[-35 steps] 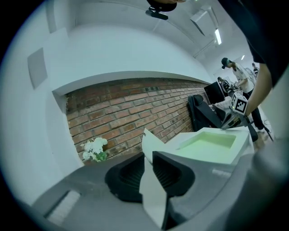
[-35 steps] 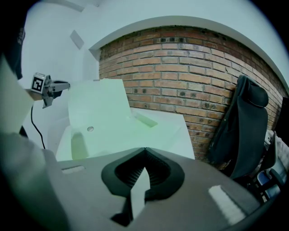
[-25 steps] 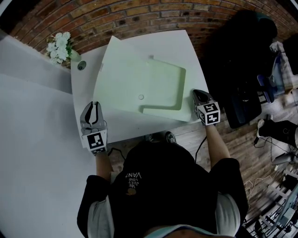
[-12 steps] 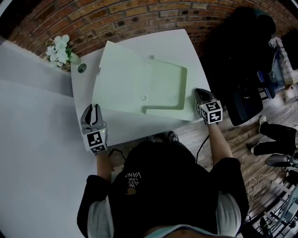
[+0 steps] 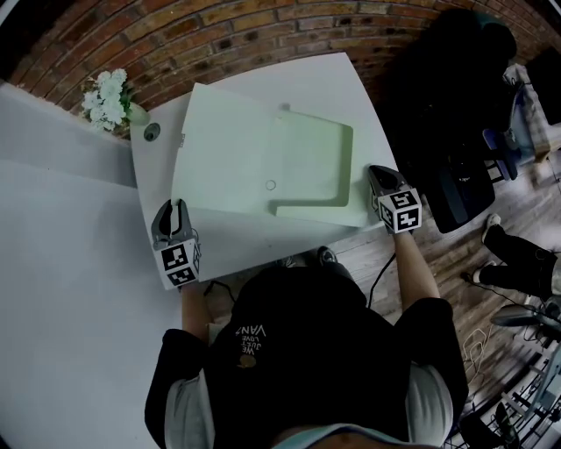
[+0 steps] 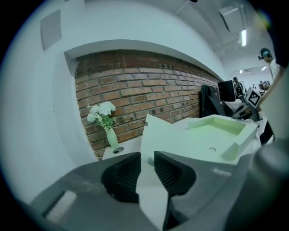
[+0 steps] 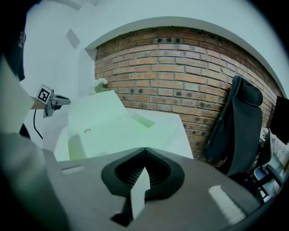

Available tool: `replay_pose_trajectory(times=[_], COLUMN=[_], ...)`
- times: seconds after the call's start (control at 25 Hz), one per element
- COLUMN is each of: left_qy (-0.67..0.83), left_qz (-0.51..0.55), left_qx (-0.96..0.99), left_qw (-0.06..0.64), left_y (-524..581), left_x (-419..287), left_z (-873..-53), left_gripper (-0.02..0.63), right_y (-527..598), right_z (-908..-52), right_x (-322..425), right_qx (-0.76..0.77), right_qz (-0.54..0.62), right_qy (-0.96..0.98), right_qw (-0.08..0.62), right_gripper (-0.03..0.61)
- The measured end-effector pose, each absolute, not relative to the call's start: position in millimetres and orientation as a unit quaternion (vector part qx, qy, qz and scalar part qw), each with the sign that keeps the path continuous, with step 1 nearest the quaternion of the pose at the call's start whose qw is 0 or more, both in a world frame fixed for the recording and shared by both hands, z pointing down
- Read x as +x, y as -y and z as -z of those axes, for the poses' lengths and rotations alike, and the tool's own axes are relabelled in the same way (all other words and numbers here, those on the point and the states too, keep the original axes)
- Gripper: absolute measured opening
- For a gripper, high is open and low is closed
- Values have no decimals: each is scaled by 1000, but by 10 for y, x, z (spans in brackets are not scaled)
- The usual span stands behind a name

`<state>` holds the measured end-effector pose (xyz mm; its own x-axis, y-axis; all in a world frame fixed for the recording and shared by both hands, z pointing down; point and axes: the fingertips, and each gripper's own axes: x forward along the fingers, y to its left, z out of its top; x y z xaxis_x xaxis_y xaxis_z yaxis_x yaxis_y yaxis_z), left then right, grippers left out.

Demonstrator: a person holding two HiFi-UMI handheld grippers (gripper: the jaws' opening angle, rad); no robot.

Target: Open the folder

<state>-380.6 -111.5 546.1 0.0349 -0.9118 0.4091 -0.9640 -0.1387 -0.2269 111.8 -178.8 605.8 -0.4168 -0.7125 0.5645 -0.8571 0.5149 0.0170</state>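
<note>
A pale green folder [image 5: 254, 149] lies spread open on the white table [image 5: 263, 241], its pocketed half [image 5: 311, 162] on the right. My left gripper [image 5: 178, 205] sits at the near left corner of the cover [image 6: 156, 135]. Its jaws have just been opening. A gap shows between the pads, and the cover's pale corner [image 6: 151, 198] runs through that gap [image 6: 146, 164]. My right gripper [image 5: 372, 173] is at the folder's near right corner. In the right gripper view [image 7: 144, 151] the jaws are shut on the folder's thin edge [image 7: 139, 191].
A small vase of white flowers [image 5: 110, 92] and a round hole [image 5: 152, 131] sit at the table's far left corner. A brick wall [image 5: 263, 26] runs behind. A black chair [image 7: 235, 122] stands to the right of the table. A grey panel [image 5: 61, 245] runs along the left.
The left gripper has sunk toward the table's near left edge, the cover's corner lies lower and flatter, and its jaws stand wider apart. The right gripper has kept still.
</note>
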Motion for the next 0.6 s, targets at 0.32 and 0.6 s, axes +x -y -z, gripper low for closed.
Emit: replay_pose_trajectory(times=[0.32,0.6], left_qy=[654,653], left_qz=[-261,-274], left_qx=[706,698], left_qw=[81,108], left_y=[1156,1185], left_x=[-3948,-4009], left_z=[-5744,-5943], left_gripper=[98,103], right_y=[1788,1794], right_z=[-6069,-6058], right_x=[1114,1128], right_qx=[476,477], right_qz=[-140,-138], right_qy=[828,827], right_qw=[263,265], right_gripper=[-2,-2])
